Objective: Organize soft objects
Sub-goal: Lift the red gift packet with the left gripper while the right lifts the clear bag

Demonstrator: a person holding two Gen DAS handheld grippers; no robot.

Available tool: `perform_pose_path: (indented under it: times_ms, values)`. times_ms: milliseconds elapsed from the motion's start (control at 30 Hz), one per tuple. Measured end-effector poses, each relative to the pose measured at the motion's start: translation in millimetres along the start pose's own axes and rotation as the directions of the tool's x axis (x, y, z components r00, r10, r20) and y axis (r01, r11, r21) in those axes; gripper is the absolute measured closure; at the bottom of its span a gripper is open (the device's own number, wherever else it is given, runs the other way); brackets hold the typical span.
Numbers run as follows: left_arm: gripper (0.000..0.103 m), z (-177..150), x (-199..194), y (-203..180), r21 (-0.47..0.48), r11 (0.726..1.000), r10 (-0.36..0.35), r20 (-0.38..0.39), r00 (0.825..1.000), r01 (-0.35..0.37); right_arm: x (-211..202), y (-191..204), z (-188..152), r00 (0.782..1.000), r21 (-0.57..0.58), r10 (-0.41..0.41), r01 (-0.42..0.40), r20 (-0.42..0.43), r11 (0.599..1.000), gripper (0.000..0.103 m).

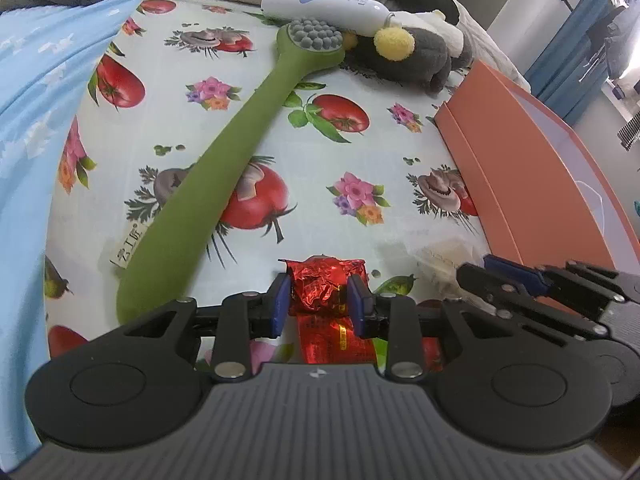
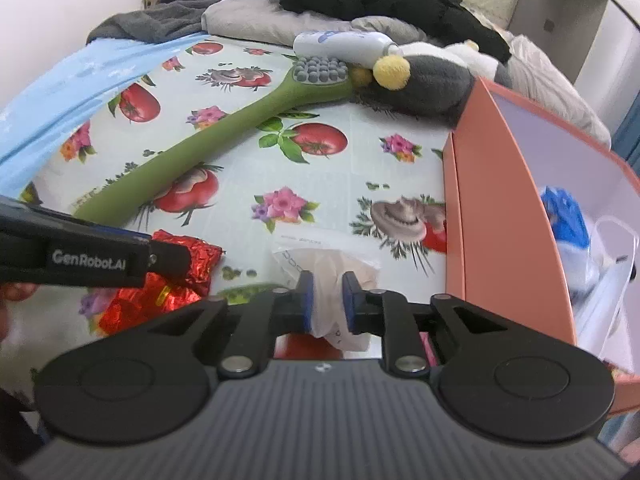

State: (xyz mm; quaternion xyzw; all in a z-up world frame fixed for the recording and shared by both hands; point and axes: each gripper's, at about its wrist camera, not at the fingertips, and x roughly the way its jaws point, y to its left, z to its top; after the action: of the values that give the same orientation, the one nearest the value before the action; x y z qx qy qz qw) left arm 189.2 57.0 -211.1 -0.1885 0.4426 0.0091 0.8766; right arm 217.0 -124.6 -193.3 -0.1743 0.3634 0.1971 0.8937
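On the bed's fruit-printed sheet (image 1: 360,152), the left claw (image 1: 318,300) is clamped on a crinkled red foil packet (image 1: 326,280), near the green long-handled massager (image 1: 224,168) that lies diagonally across the sheet. Just to its right, the right claw (image 2: 328,300) pinches a clear plastic bag (image 2: 332,272) close to the orange box (image 2: 492,200), whose near wall stands at the sheet's right edge. Open sheet lies between the massager and the box; a grey plush toy (image 2: 424,84) and white bottle (image 2: 344,46) crowd the far end.
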Motion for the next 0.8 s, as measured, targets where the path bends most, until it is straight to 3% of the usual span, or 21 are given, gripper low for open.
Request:
perform_pose_path:
  times_ms: [67, 233, 433, 533, 600, 800]
  values:
    - [0.067, 0, 0, 3, -0.022, 1.000, 0.013, 0.002, 1.000, -0.013, -1, -6, -2, 1.000, 0.038, 0.012, -0.012, -0.007, 0.999, 0.076]
    - [0.050, 2, 2, 9, -0.057, 0.998, 0.000, -0.002, 1.000, 0.000, -1, -7, -8, 1.000, 0.070, 0.000, -0.001, 0.016, 0.998, 0.039]
    - [0.049, 3, 3, 10, -0.064, 0.998, -0.018, -0.011, 1.000, 0.017, 15, 0, -12, 0.999, 0.032, -0.014, 0.015, -0.029, 0.999, 0.039]
    - [0.044, 3, 5, 7, -0.063, 0.998, -0.031, -0.020, 0.999, 0.030, 21, 1, -15, 0.998, 0.015, -0.044, 0.045, -0.053, 0.999, 0.039]
    - [0.038, 3, 6, 6, -0.057, 0.998, -0.040, -0.022, 0.999, 0.039, 21, -1, -16, 0.997, 0.027, -0.055, 0.056, -0.055, 0.998, 0.039]
    - [0.038, 3, 10, -3, -0.027, 0.999, -0.030, -0.022, 0.999, 0.029, 26, -7, -20, 0.996, 0.057, -0.035, 0.040, -0.088, 0.998, 0.039]
